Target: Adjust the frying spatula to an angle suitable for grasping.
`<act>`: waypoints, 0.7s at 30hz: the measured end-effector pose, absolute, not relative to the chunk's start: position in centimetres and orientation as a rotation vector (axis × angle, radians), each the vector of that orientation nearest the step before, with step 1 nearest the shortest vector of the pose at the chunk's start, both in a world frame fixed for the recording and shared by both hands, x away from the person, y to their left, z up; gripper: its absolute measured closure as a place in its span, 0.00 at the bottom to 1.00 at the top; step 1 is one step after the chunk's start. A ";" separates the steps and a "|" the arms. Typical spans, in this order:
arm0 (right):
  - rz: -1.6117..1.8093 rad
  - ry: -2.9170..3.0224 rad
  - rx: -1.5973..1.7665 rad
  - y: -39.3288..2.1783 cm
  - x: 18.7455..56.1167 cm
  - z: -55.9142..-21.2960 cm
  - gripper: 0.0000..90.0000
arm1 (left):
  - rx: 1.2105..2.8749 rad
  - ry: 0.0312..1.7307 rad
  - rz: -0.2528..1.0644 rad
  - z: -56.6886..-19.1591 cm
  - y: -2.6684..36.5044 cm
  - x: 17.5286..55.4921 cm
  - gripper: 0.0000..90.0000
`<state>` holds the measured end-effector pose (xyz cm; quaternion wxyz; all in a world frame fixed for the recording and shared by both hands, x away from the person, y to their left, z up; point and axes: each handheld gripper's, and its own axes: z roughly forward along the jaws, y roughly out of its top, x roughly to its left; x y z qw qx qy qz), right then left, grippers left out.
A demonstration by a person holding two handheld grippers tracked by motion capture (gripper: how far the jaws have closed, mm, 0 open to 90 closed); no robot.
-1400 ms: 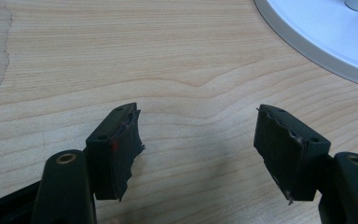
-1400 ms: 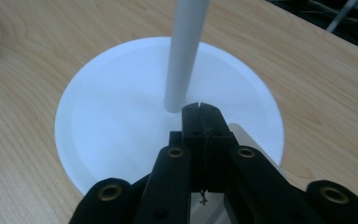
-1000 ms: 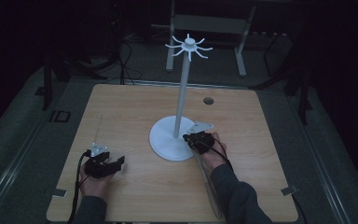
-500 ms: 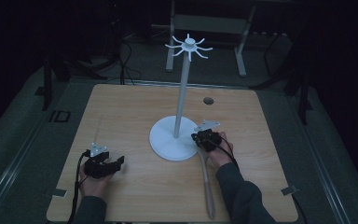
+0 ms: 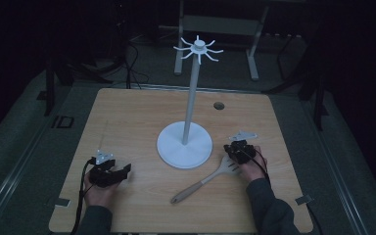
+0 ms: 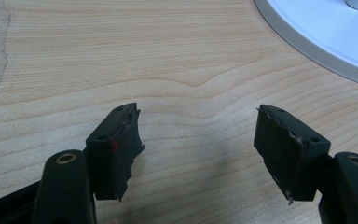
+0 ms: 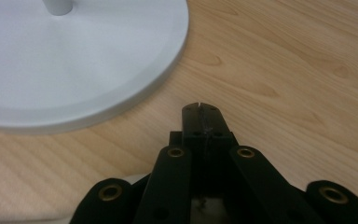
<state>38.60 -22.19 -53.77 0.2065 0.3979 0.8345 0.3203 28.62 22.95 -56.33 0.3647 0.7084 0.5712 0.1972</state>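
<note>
On the wooden worktop (image 5: 127,112), the left gripper (image 5: 120,172) rests near the front edge, jaws wide apart over bare wood. A slotted spatula (image 5: 208,179) lies diagonally, handle toward the front edge, head just beside the right gripper (image 5: 234,152), whose jaws are pressed together, empty. The white hook stand (image 5: 184,145) rises between and beyond them; bare wood lies behind.

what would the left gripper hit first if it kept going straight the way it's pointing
Probably the white round base of the hook stand. The left gripper, jaws open with nothing between them, faces bare table, with the base's rim at the upper right, so it might only clip it.
</note>
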 end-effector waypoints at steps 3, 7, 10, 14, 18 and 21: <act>0.892 2.320 1.116 -22.6 38.0 -53.7 1.00 | 1.823 1.468 0.507 -56.3 23.1 28.6 0.35; 0.898 2.314 1.137 -23.4 37.2 -53.7 1.00 | 1.817 1.468 0.506 -56.3 23.1 28.6 0.35; 0.898 2.311 1.145 -23.6 36.9 -53.7 1.00 | 1.816 1.469 0.507 -56.3 23.1 28.6 0.35; 0.904 2.287 1.186 -24.9 35.6 -53.6 1.00 | 1.817 1.469 0.506 -56.3 23.1 28.6 0.35; 0.923 2.264 1.208 -26.5 34.1 -53.5 1.00 | 1.815 1.473 0.506 -56.3 23.1 28.6 0.35; 0.937 2.257 1.224 -27.3 33.3 -53.5 1.00 | 1.817 1.471 0.506 -56.3 23.1 28.6 0.35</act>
